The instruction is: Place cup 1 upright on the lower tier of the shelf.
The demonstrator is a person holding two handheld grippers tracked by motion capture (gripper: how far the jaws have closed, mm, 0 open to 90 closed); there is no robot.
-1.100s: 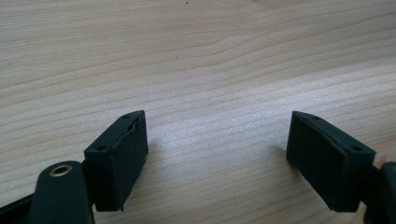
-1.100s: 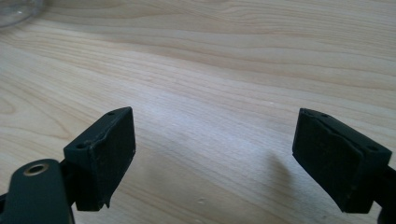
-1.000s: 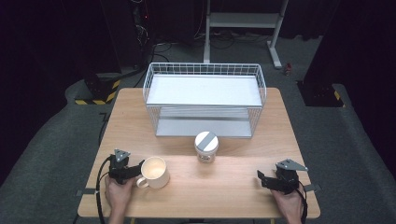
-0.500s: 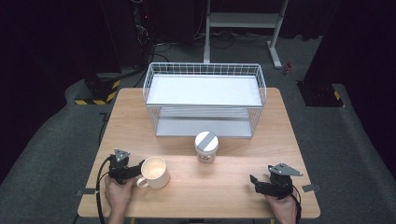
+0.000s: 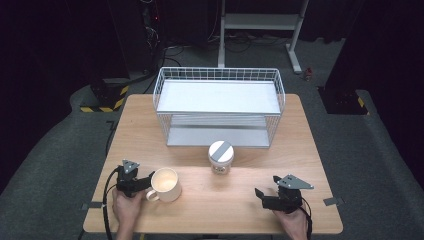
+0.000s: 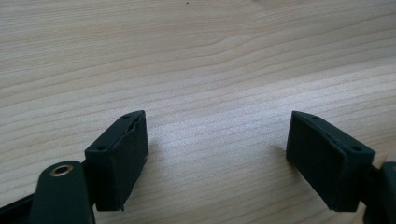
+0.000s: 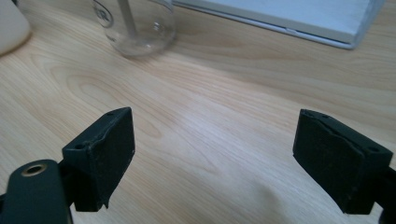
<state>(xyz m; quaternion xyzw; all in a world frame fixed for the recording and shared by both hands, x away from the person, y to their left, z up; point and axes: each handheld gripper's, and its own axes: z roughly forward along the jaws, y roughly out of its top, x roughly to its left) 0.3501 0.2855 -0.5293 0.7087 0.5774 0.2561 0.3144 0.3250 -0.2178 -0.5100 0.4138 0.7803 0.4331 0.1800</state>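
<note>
A cream mug [image 5: 166,184] stands near the table's front left, its handle turned toward my left gripper [image 5: 148,183]. That gripper's tips sit right at the handle; whether they touch it I cannot tell. In the left gripper view my left gripper [image 6: 217,126] stands open over bare wood with nothing between the jaws. A glass jar [image 5: 220,157] with a grey lid stands mid-table. My right gripper [image 5: 261,196] hovers at the front right, pointing left. In the right gripper view my right gripper [image 7: 215,121] is open and empty, with the jar [image 7: 140,23] ahead to the left.
A white wire rack [image 5: 218,107] with two shelves takes up the back of the wooden table [image 5: 210,210]. Its lower shelf [image 7: 289,16] shows at the top of the right gripper view, and the mug's side [image 7: 11,23] at the far left. Dark floor surrounds the table.
My right gripper has slid left along the table's front edge, toward the middle. The left gripper, mug and jar have stayed put.
</note>
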